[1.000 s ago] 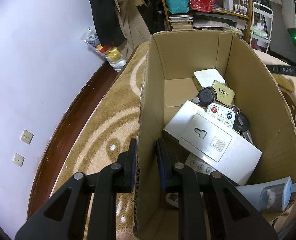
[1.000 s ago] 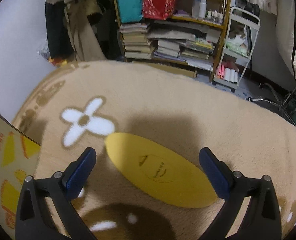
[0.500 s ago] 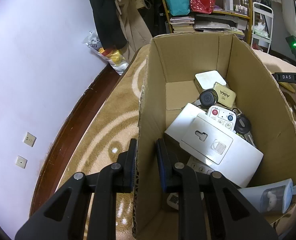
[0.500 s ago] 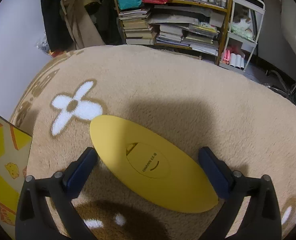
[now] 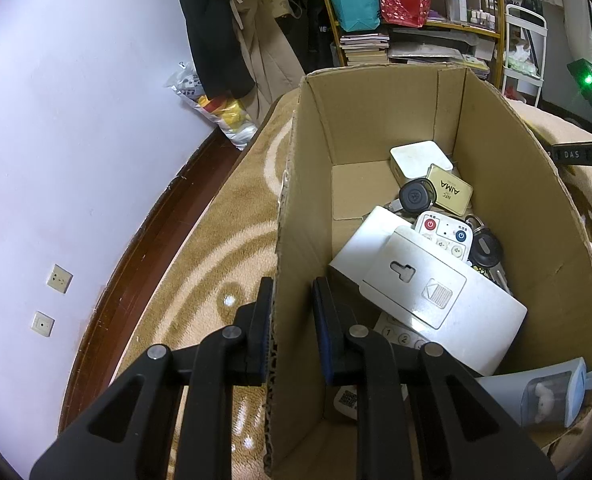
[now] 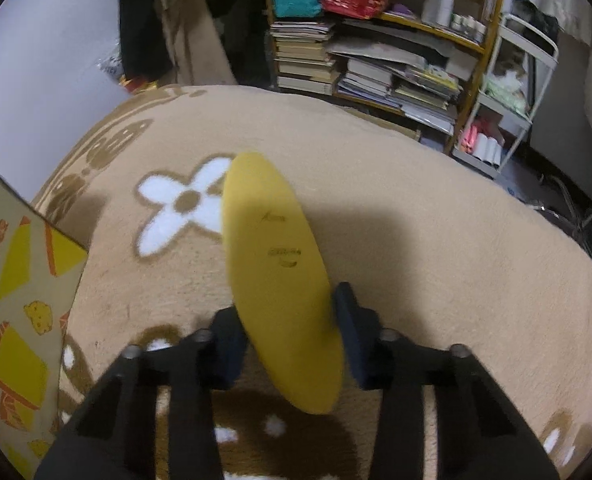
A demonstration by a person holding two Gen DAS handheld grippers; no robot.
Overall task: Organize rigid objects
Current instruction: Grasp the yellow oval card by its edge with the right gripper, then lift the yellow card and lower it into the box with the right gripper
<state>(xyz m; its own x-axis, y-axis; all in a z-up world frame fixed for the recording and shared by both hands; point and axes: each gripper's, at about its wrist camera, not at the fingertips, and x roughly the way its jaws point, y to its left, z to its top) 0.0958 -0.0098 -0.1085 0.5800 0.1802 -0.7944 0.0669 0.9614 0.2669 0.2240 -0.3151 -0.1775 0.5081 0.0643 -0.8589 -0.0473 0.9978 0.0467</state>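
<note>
The left gripper [image 5: 292, 320] straddles the near left wall of an open cardboard box [image 5: 375, 120], one finger outside and one inside; the outer pad lies against the cardboard while a small gap shows at the inner one, so I cannot tell whether it truly clamps the wall. The box stands on a beige carpet [image 5: 224, 248] and holds a white wall plate [image 5: 435, 292], a white remote [image 5: 443, 236], a gold tin marked AIMA [image 5: 449, 191], a white square case [image 5: 419, 156] and dark key fobs [image 5: 415, 197]. The right gripper [image 6: 292, 332] is closed on a yellow oval case [image 6: 274, 264], held by its near end and tilted up above the carpet beside a white flower pattern [image 6: 184, 208]. The box's printed outer side [image 6: 16, 280] appears at the left of that view.
</note>
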